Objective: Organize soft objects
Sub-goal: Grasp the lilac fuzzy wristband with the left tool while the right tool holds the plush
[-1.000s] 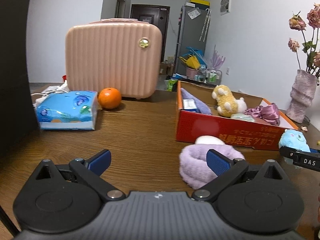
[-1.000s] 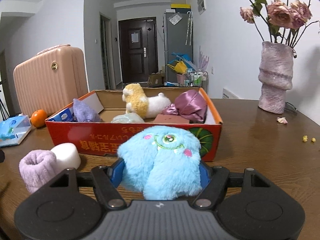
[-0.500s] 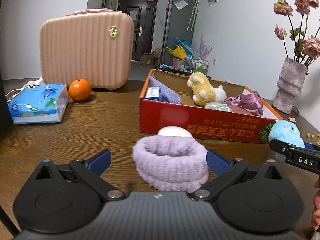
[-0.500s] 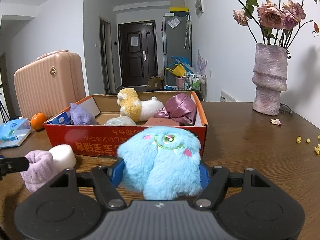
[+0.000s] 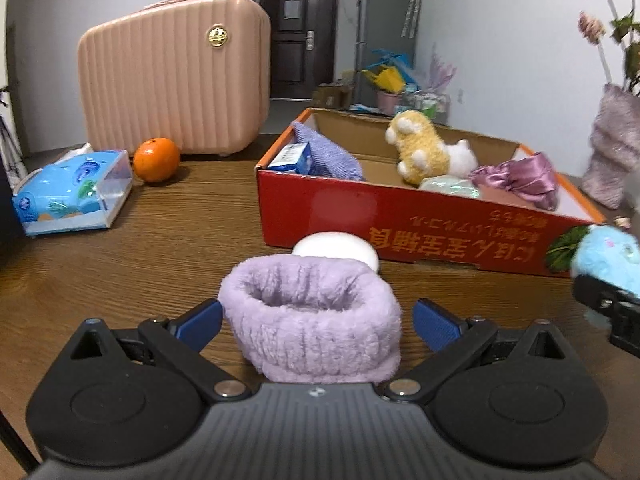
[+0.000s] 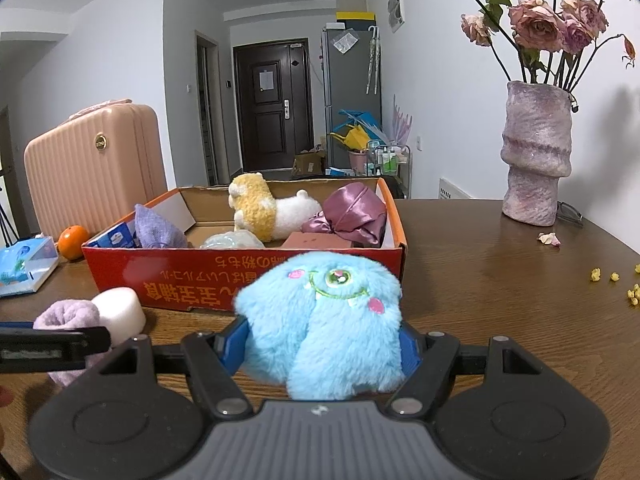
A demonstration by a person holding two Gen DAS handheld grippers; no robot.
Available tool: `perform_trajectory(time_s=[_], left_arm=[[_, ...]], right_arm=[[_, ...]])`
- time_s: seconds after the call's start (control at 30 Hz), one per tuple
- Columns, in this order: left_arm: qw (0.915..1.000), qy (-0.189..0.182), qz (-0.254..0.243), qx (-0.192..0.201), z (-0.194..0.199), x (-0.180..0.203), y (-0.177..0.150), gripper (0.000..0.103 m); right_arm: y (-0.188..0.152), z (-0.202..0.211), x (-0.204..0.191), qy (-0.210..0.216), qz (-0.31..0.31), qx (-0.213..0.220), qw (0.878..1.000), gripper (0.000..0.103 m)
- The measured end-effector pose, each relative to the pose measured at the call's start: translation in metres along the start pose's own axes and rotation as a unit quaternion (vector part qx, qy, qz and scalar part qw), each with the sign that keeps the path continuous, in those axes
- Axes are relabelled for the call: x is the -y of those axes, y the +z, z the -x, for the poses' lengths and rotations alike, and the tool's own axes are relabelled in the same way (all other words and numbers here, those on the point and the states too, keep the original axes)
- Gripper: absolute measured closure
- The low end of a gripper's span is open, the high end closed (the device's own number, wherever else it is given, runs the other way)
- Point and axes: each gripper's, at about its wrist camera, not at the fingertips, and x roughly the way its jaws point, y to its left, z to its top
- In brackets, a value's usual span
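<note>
A fluffy lilac band (image 5: pixel 312 320) lies on the wooden table (image 5: pixel 160 248), between the blue pads of my left gripper (image 5: pixel 318 322). Those jaws stand open, the right pad clear of the band. A white foam round (image 5: pixel 336 246) sits just behind the band. My right gripper (image 6: pixel 322 344) is shut on a blue one-eyed plush toy (image 6: pixel 324 320), held low in front of the red cardboard box (image 6: pixel 240 276). The box holds a yellow plush (image 6: pixel 256 208), a mauve satin cloth (image 6: pixel 352 214), a lilac cloth (image 6: pixel 154 228) and a small carton.
A pink suitcase (image 5: pixel 172 76), an orange (image 5: pixel 156 159) and a blue tissue pack (image 5: pixel 72 192) stand to the left of the box. A vase (image 6: pixel 534 160) of dried roses is at the right, with petals and yellow crumbs (image 6: pixel 612 280) scattered on the table.
My left gripper swung right and forward, so the lilac band went from beside its right finger to between its jaws. The right gripper kept still with the blue toy.
</note>
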Motion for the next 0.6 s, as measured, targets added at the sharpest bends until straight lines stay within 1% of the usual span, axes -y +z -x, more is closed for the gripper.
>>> perform_trajectory(time_s=[0.23, 0.4, 0.43, 0.47, 0.53, 0.6], left_arm=[[0.9993, 0.020, 0.017, -0.026, -0.015, -0.008, 0.000, 0.000], [0.9991, 0.017, 0.023, -0.031, -0.018, -0.013, -0.001, 0.000], [0.9990, 0.015, 0.024, -0.033, -0.019, -0.013, -0.001, 0.001], [0.9989, 0.013, 0.025, -0.036, -0.020, -0.014, -0.001, 0.003], [0.9986, 0.005, 0.031, -0.042, -0.022, -0.017, 0.000, 0.016], [0.9986, 0.000, 0.034, -0.042, -0.022, -0.019, -0.001, 0.024]], right_arm=[[-0.001, -0.001, -0.002, -0.001, 0.003, -0.001, 1.000, 0.032], [-0.001, -0.001, -0.002, -0.001, 0.003, -0.002, 1.000, 0.032], [-0.001, -0.001, -0.002, -0.001, 0.003, -0.001, 1.000, 0.032], [-0.001, -0.001, -0.002, -0.001, 0.003, -0.001, 1.000, 0.032], [-0.001, -0.001, -0.002, -0.001, 0.003, -0.001, 1.000, 0.032], [-0.001, -0.001, -0.002, -0.001, 0.003, -0.001, 1.000, 0.032]])
